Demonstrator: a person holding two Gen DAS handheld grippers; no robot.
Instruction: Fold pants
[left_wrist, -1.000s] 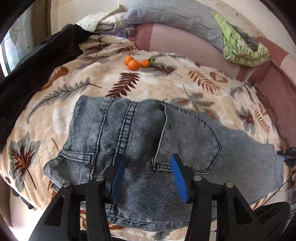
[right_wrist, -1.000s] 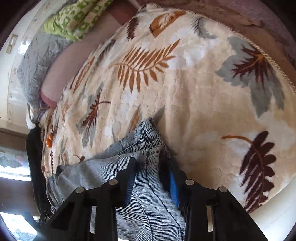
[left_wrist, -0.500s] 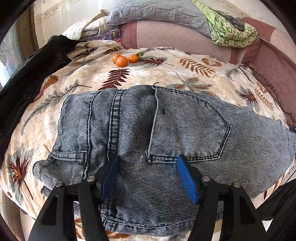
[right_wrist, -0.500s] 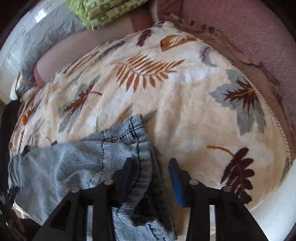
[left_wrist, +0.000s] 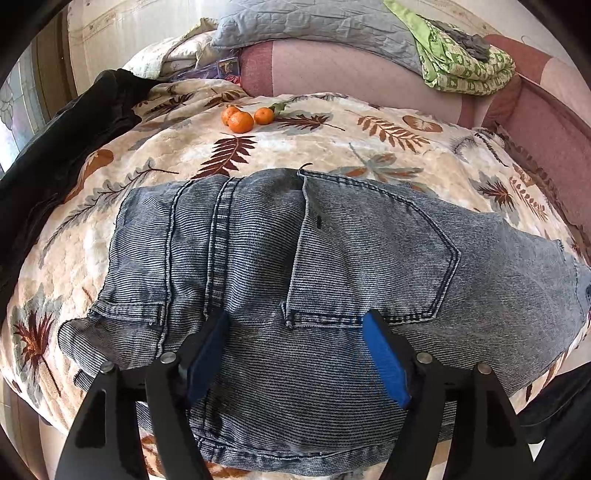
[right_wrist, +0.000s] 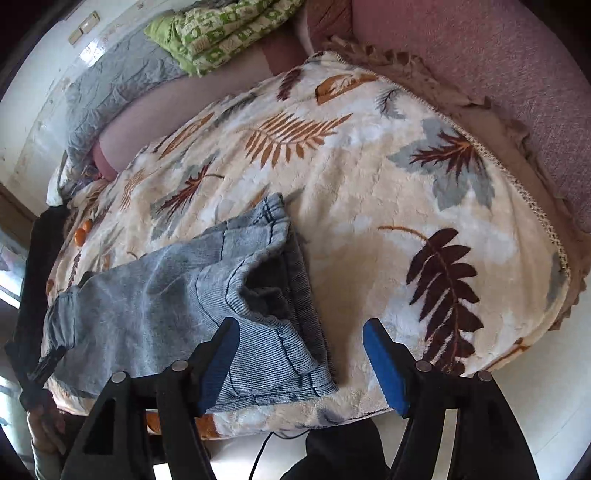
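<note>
Faded blue denim pants (left_wrist: 314, 266) lie flat on a leaf-print blanket, seat side up with a back pocket (left_wrist: 369, 258) showing. My left gripper (left_wrist: 295, 347) is open and empty, its blue pads just above the waist area. In the right wrist view the leg ends of the pants (right_wrist: 207, 295) lie loosely stacked near the blanket's front edge. My right gripper (right_wrist: 299, 350) is open and empty above the hem, holding nothing.
The leaf-print blanket (left_wrist: 369, 140) covers a pink couch (right_wrist: 498, 66). Three oranges (left_wrist: 243, 118) lie at the back. A black garment (left_wrist: 55, 155) lies at the left. A grey pillow (left_wrist: 314, 22) and a green folded cloth (left_wrist: 461, 62) rest on the backrest.
My right gripper has opened and let go of the pant hem, which now lies on the blanket. My left gripper has opened wider and sits closer over the waist.
</note>
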